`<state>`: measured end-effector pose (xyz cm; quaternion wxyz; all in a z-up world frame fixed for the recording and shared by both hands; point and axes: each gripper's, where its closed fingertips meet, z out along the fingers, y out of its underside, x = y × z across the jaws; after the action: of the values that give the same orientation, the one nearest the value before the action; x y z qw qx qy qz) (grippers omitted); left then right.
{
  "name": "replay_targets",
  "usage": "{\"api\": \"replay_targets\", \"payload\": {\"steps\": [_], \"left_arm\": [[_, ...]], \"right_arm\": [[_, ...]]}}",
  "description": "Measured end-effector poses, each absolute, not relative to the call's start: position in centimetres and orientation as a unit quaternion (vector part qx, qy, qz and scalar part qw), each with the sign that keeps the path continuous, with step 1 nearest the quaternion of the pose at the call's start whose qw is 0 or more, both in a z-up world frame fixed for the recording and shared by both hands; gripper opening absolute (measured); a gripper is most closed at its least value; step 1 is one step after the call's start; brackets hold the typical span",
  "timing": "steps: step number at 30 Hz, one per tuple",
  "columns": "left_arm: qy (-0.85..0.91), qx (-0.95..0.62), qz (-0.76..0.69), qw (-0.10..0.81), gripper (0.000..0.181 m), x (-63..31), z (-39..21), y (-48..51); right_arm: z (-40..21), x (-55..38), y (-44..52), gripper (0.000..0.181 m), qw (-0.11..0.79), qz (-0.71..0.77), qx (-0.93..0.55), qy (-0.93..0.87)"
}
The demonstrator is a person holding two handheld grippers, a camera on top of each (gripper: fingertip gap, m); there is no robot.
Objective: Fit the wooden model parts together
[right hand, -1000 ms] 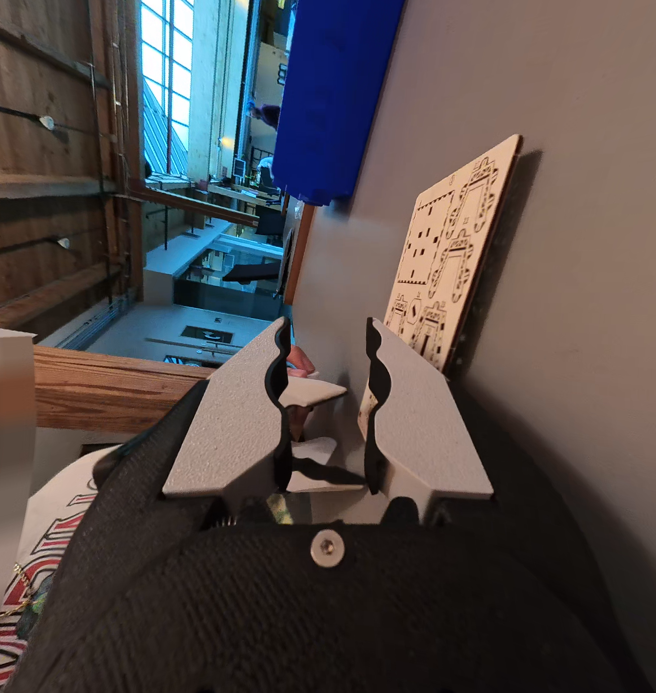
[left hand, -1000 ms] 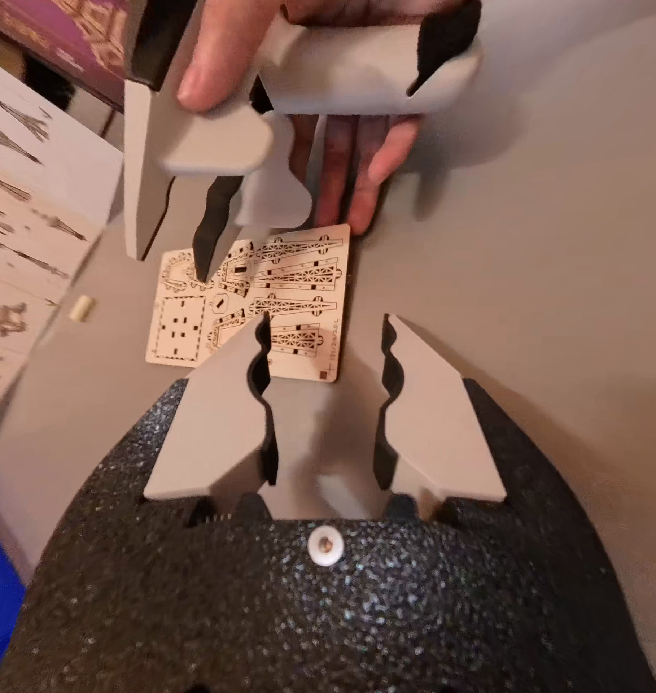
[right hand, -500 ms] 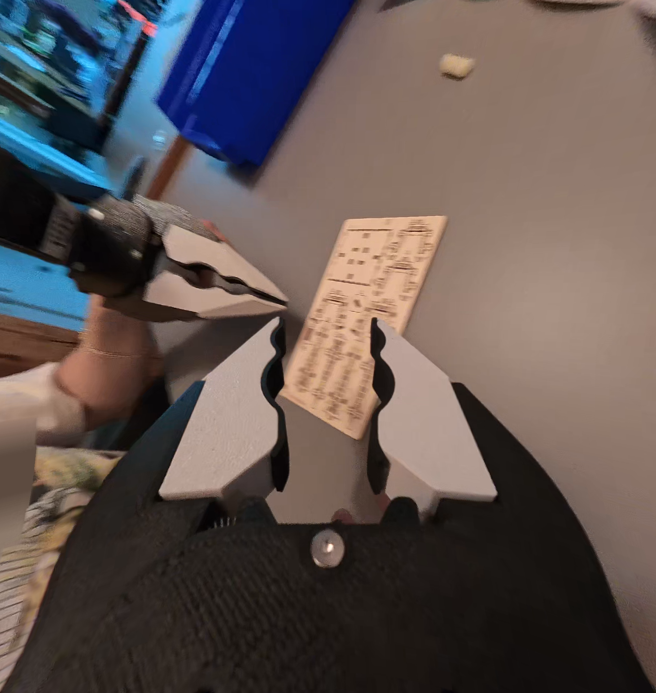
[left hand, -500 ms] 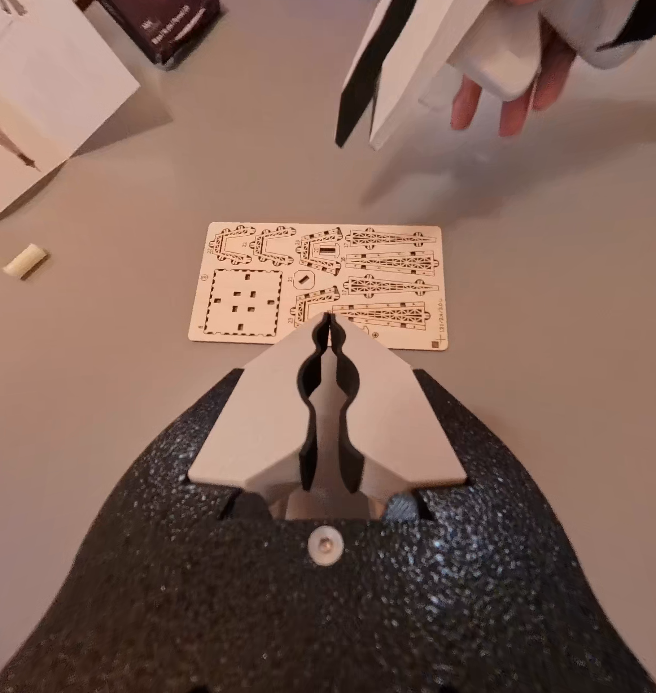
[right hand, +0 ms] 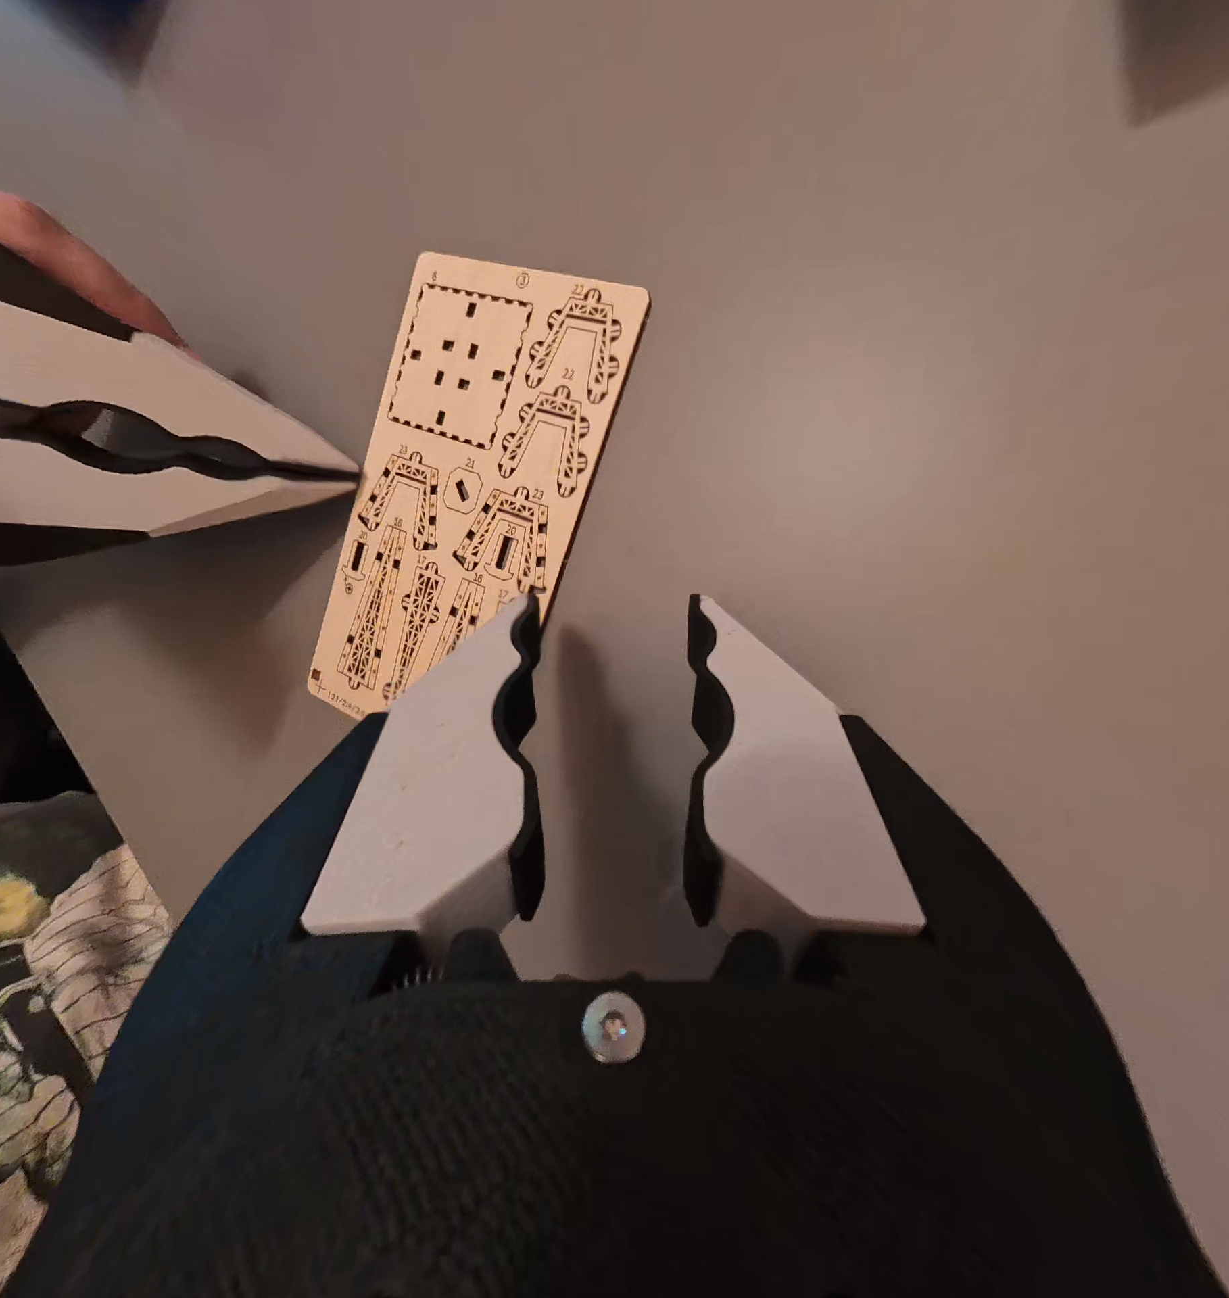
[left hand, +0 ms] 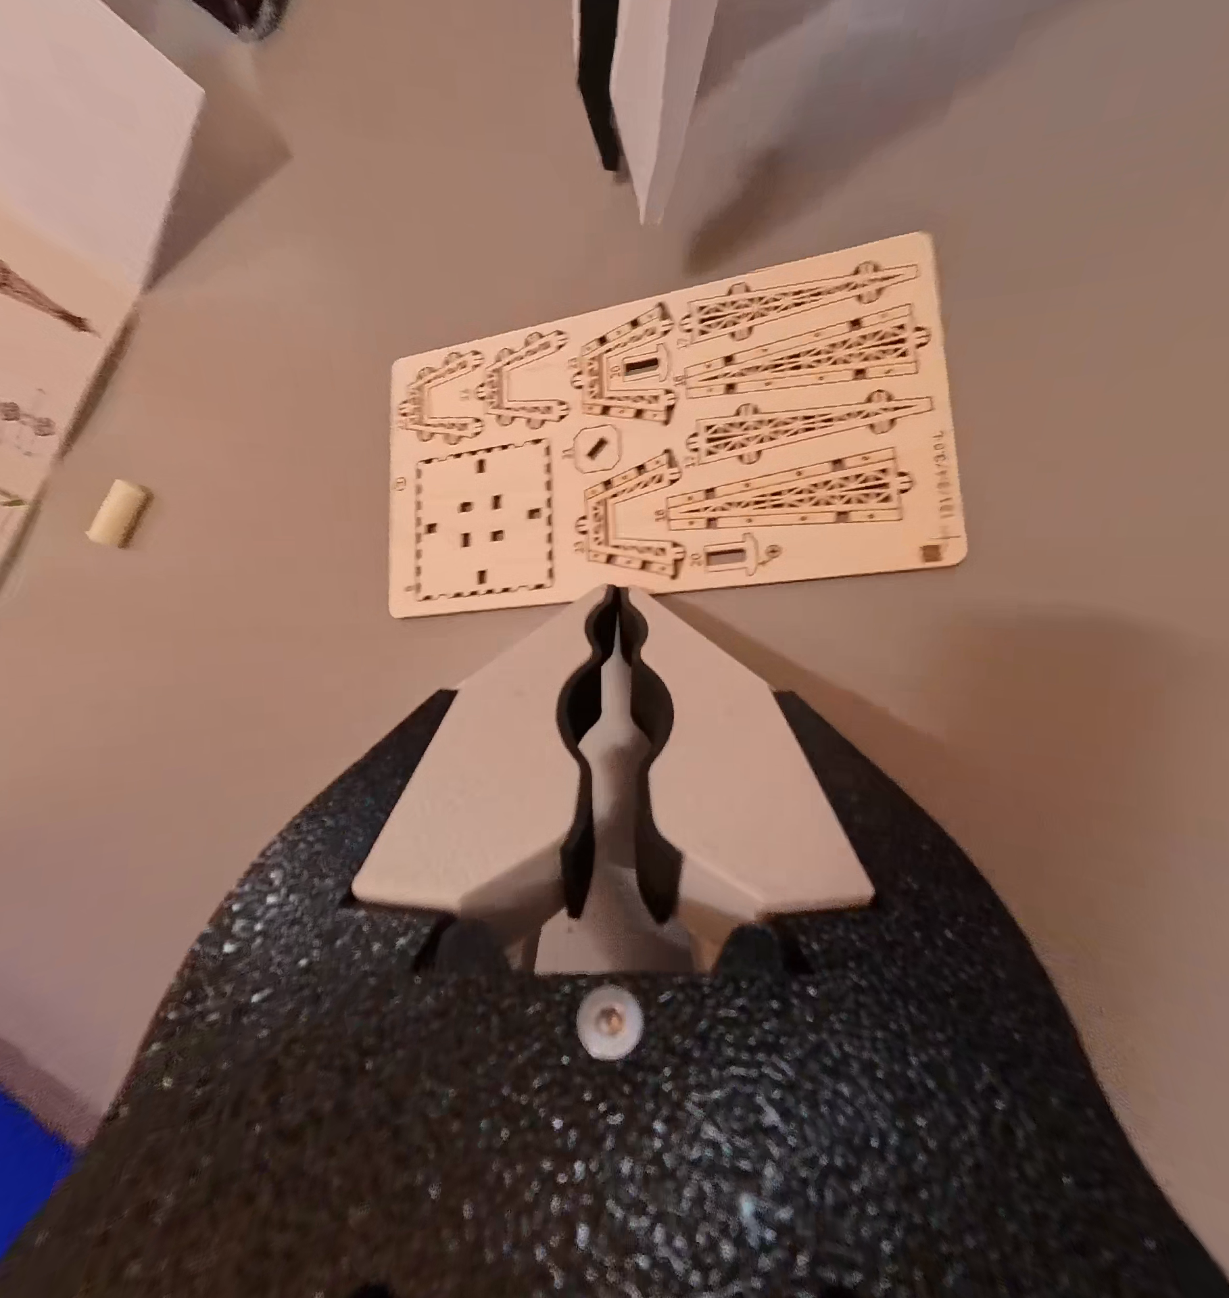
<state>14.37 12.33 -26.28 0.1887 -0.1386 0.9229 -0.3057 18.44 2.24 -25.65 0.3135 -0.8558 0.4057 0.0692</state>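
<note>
- A grey table carried 1 thin wooden sheet of uncut model parts, lying flat.
- The right tool hovered agape and empty at its short edge.
- The left tool sat pinched closed on nothing at its long edge.
- The sheet looked light, stiff and brittle; its solid border seemed the safest hold.

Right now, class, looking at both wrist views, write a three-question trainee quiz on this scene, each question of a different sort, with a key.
1. True or false: the flat pale wooden sheet of laser-cut parts lies on the grey table with its parts unremoved.
2. Which has its fingers apart: (a) left gripper, (b) right gripper?
3. Fill in: the small cream cylinder lies beside the white ____ sheets.

Key: 1 true; 2 b; 3 paper.
</note>
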Motion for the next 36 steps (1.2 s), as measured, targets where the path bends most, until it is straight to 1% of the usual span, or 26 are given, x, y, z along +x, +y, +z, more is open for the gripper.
{"api": "replay_targets", "payload": {"steps": [1,3,7,11,14,17,18,20,21,23,24,26,28,31,32,36], "left_arm": [[0.92,-0.135,-0.304,0.207,0.0,14.6,-26.1,12.7],[0.918,-0.129,-0.304,0.221,0.0,14.5,-25.9,13.3],[0.922,-0.09,-0.296,0.233,0.0,13.6,-26.3,13.7],[0.923,-0.063,-0.276,0.26,0.0,13.7,-26.6,13.1],[0.922,-0.064,-0.29,0.249,0.0,13.7,-26.6,12.5],[0.92,-0.071,-0.301,0.243,0.0,13.7,-26.6,12.4],[0.918,-0.077,-0.306,0.239,0.0,13.7,-26.6,12.4],[0.916,-0.087,-0.313,0.234,0.0,13.6,-26.6,12.5],[0.916,-0.091,-0.317,0.23,0.0,13.6,-26.7,12.5],[0.913,-0.106,-0.326,0.22,0.0,13.6,-26.7,12.5],[0.912,-0.115,-0.331,0.213,0.0,13.6,-26.7,12.5],[0.909,-0.129,-0.34,0.202,0.0,13.6,-26.7,12.5],[0.906,-0.147,-0.348,0.19,0.0,13.6,-26.7,12.5],[0.901,-0.172,-0.361,0.169,0.0,13.6,-26.7,12.5],[0.898,-0.181,-0.366,0.161,0.0,13.5,-26.7,12.5],[0.895,-0.199,-0.371,0.148,0.0,13.6,-26.7,12.8]], "right_arm": [[-25.7,18.6,2.3,0.036,0.312,0.071,-0.858,0.402],[-25.8,18.4,2.9,0.027,0.314,0.097,-0.857,0.398],[-26.2,17.4,4.3,0.016,0.319,0.173,-0.842,0.399],[-26.8,17.6,4.1,0.0,0.307,0.187,-0.836,0.415],[-26.8,17.0,4.9,0.0,0.309,0.24,-0.818,0.421],[-26.7,17.1,4.9,0.0,0.312,0.253,-0.812,0.424],[-26.6,17.1,5.0,0.001,0.317,0.263,-0.805,0.427],[-25.8,16.7,5.5,0.019,0.338,0.296,-0.784,0.429],[-25.6,16.6,5.6,0.025,0.344,0.305,-0.777,0.43],[-25.9,16.8,5.4,0.016,0.344,0.298,-0.776,0.437],[-25.8,16.8,5.6,0.019,0.349,0.303,-0.77,0.439],[-25.1,16.8,5.9,0.033,0.362,0.323,-0.754,0.444],[-24.9,16.7,6.0,0.038,0.364,0.322,-0.754,0.443],[-24.5,16.4,6.3,0.049,0.367,0.327,-0.752,0.439],[-24.3,16.3,6.3,0.051,0.367,0.328,-0.754,0.436],[-24.0,15.9,6.2,0.047,0.367,0.332,-0.755,0.429]]}}
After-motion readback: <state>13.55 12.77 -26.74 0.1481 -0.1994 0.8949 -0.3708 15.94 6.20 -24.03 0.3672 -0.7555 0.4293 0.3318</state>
